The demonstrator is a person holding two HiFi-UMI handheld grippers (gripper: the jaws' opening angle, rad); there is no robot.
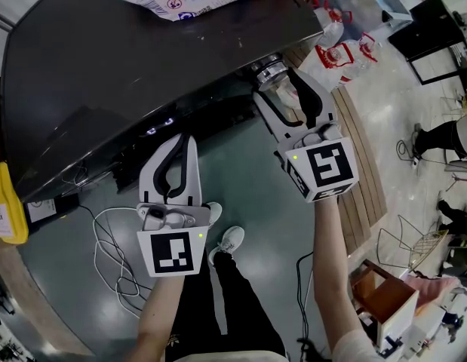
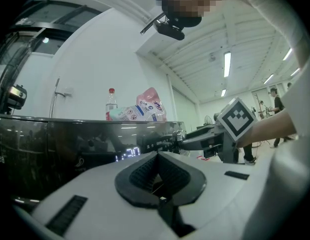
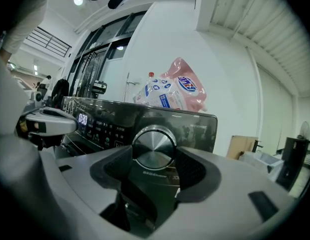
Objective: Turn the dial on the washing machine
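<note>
Two tools at one dark, glossy washing machine (image 1: 127, 66). On its top, above and behind the dial (image 3: 153, 146), a printed refill pouch (image 3: 182, 86) in pink and white, with a red-capped bottle (image 2: 111, 104) just beside it. Far from the dial, past the machine's other end in the head view, something yellow (image 1: 7, 206). Below the dial, grey floor (image 1: 241, 172) with loose white cables (image 1: 112, 240) and a pair of pale shoes (image 1: 229, 240).

Right tool (image 1: 284, 89): nosed straight onto the dial and clenched on it, one dark pad against each flank of the brushed-metal knob. Left tool (image 1: 182, 143): well to the left of the dial, short of the front panel, tips pressed together on nothing.

Dial itself: round, silver, at the right end of the control panel, near the machine's top corner. To the dial's left in the right gripper view, rows of small white button labels (image 3: 102, 129), and beyond them a lit digit display (image 2: 127, 154).
</note>
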